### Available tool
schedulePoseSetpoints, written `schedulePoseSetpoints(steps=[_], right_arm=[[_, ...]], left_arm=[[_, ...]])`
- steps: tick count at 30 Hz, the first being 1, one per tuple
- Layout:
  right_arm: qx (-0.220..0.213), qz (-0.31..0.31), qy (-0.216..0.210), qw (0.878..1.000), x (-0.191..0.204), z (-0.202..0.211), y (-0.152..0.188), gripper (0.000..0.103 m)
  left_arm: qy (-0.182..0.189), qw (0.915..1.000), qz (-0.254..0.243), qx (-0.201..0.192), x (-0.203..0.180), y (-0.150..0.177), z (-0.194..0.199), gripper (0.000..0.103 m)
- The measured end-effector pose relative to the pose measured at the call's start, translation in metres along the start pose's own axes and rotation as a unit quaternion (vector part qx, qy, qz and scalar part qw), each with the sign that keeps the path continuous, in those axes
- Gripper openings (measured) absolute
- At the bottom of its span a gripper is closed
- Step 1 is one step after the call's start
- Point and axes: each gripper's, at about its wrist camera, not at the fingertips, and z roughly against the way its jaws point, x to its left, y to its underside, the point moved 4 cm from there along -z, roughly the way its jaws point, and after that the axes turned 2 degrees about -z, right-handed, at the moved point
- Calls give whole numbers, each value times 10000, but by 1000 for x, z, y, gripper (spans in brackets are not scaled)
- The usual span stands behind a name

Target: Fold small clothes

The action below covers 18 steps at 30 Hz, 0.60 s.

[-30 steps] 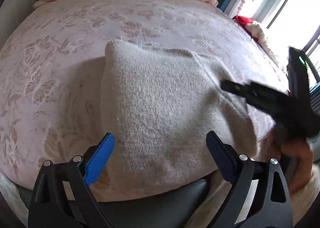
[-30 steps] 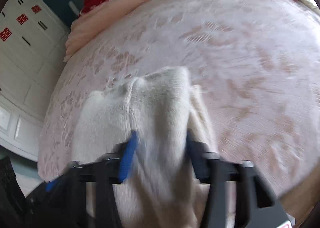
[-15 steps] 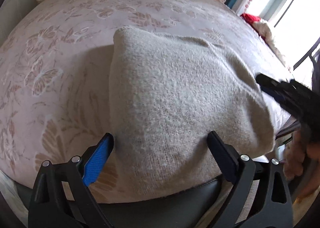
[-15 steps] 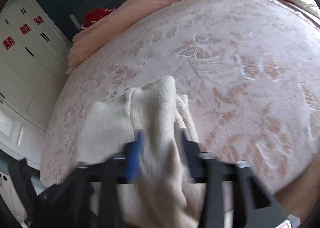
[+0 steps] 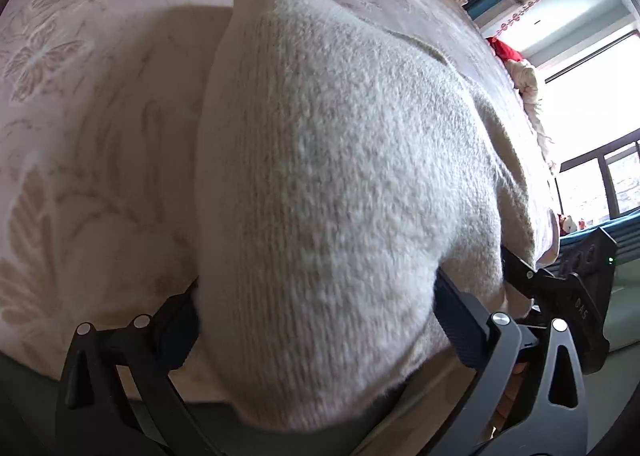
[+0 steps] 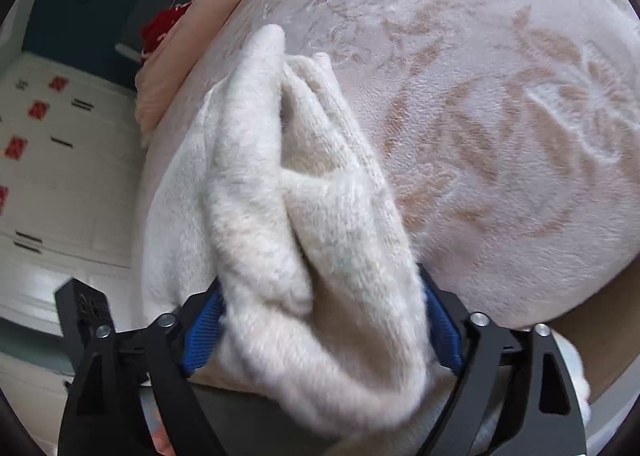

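- A cream knitted garment (image 5: 344,191), fuzzy and thick, lies on a pink bedspread (image 5: 100,103) patterned with butterflies and leaves; its near end reaches the bed's near edge, and its far end points toward the pillows.
- From the left wrist view the garment looks like one smooth, doubled panel with a rounded far corner; judged from that, at least one fold is in place.
- From the right wrist view the same garment (image 6: 288,215) is bunched into loose ridges with a deep crease, so that side is not yet flat and squared.
- The left gripper (image 5: 316,320) straddles the garment's near end, jaws wide; the knit bulges between them, and a firm pinch cannot be confirmed.
- The right gripper (image 6: 320,320) has its blue pads pressed against both sides of a thick gathered wad of the garment, gripping it.
- The right gripper also shows at the garment's right edge in the left view.
- What is left, by judgement: laying the bunched side over and smoothing.
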Motion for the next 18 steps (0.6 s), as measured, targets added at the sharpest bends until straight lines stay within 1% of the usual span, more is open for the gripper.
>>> schedulePoseSetpoints(steps=[2, 3, 4, 5, 6, 7, 8, 10, 11, 14, 18], right_arm=[[28, -76, -56, 10000, 0, -4, -4, 87], [18, -69, -69, 10000, 1, -5, -5, 83], [-21, -33, -62, 10000, 3, -6, -7, 70], [-13, 12, -69, 10000, 4, -7, -7, 61], [-13, 7, -108, 9999, 6, -7, -8, 50], [-41, -35, -147, 9999, 10, -5, -10, 41], [-106, -8, -117, 9999, 14, -1, -10, 39], [-243, 162, 1, 9996, 27, 8, -8, 34], [-348, 272, 33, 9990, 37, 15, -6, 34], [-633, 471, -18, 9969, 65, 36, -5, 32], [-1060, 781, -158, 9912, 105, 77, -1, 30]], left_arm=[[10, 9999, -96, -54, -3, -2, -3, 98], [-10, 9998, -178, -72, -6, -4, -4, 98], [-30, 9998, -209, -62, -8, -5, -4, 98], [-54, 9997, -230, -33, -10, -6, -4, 96], [-76, 9997, -242, -13, -12, -8, -3, 93], [-118, 9995, -290, 10, -15, -9, 0, 83], [-171, 9992, -370, 19, -18, -10, 3, 71], [-261, 9975, -661, -18, -28, -13, 17, 59], [-301, 9965, -780, -50, -32, -14, 23, 55], [-295, 9942, -983, -323, -45, -22, 56, 52], [-209, 9906, -1203, -615, -58, -32, 100, 52]])
